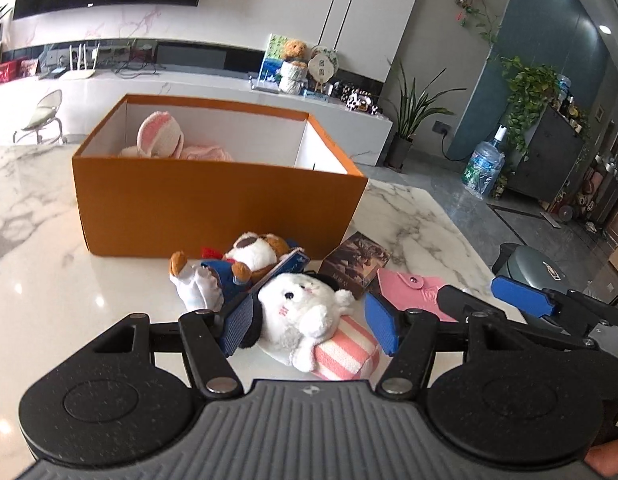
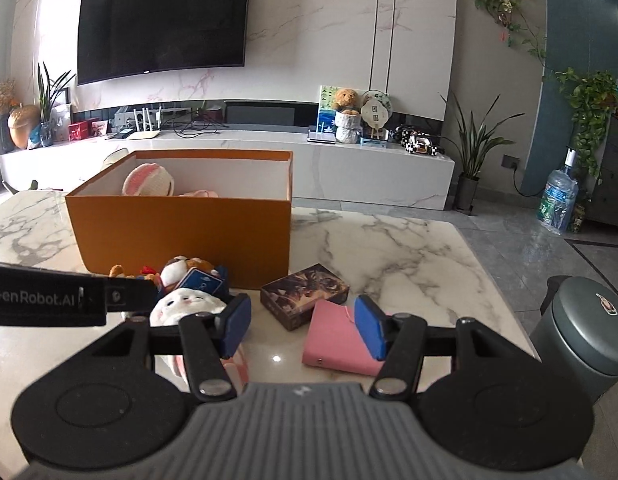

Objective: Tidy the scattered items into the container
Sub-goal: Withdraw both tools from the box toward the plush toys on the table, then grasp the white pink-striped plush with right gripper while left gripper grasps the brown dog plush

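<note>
An open orange box [image 1: 213, 204] stands on the marble table [image 1: 33, 272] with a pink-and-white knitted toy [image 1: 161, 136] inside. In front of it lie a brown-and-white plush dog [image 1: 245, 264], a blue card [image 1: 289, 266], a dark printed box [image 1: 355, 264] and a pink wallet [image 1: 413, 292]. My left gripper [image 1: 311, 326] is open, its blue pads on either side of a white plush [image 1: 305, 312] on a pink striped cushion, not pressing it. My right gripper [image 2: 305, 328] is open just over the pink wallet [image 2: 337, 340], nothing held. The dark box [image 2: 305, 296] lies just beyond.
A grey lidded bin [image 2: 589, 332] stands off the table's right edge. The left gripper's black finger [image 2: 69, 300] crosses the right wrist view at left. A TV console, plants and a water bottle [image 2: 557, 200] are far behind. Bare marble [image 2: 389, 248] lies right of the box.
</note>
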Demonstrator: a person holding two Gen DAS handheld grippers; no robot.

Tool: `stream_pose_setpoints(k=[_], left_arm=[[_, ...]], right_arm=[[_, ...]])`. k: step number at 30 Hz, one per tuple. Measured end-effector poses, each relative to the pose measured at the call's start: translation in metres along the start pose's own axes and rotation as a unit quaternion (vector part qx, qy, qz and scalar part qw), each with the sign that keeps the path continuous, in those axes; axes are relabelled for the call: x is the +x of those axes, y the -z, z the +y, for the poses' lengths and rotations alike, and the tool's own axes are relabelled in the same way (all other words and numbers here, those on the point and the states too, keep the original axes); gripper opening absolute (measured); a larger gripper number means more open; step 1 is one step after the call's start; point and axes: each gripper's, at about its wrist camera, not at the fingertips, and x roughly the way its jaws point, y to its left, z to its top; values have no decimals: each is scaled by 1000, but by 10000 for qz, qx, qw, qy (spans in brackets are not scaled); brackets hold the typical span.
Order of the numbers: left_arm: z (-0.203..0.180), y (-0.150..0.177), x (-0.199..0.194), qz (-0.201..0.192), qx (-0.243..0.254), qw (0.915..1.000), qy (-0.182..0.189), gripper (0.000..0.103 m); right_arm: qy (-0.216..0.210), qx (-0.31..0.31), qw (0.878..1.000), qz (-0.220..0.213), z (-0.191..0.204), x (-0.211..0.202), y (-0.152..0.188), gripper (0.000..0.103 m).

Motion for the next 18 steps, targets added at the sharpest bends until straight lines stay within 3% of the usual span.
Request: stream_pose_setpoints(k=[5, 9, 18], left_arm=[[1, 11, 17, 268, -254, 9989, -297, 73], [4, 10, 23, 178, -68, 9973, -703, 73], [16, 6, 28, 207, 378, 9935, -1053, 73]], right_arm=[[-81, 104, 9999, -37, -6, 9, 11, 61], [-283, 206, 9994, 18, -7, 17, 17, 61], [-900, 87, 9955, 293, 15, 39, 27, 61]])
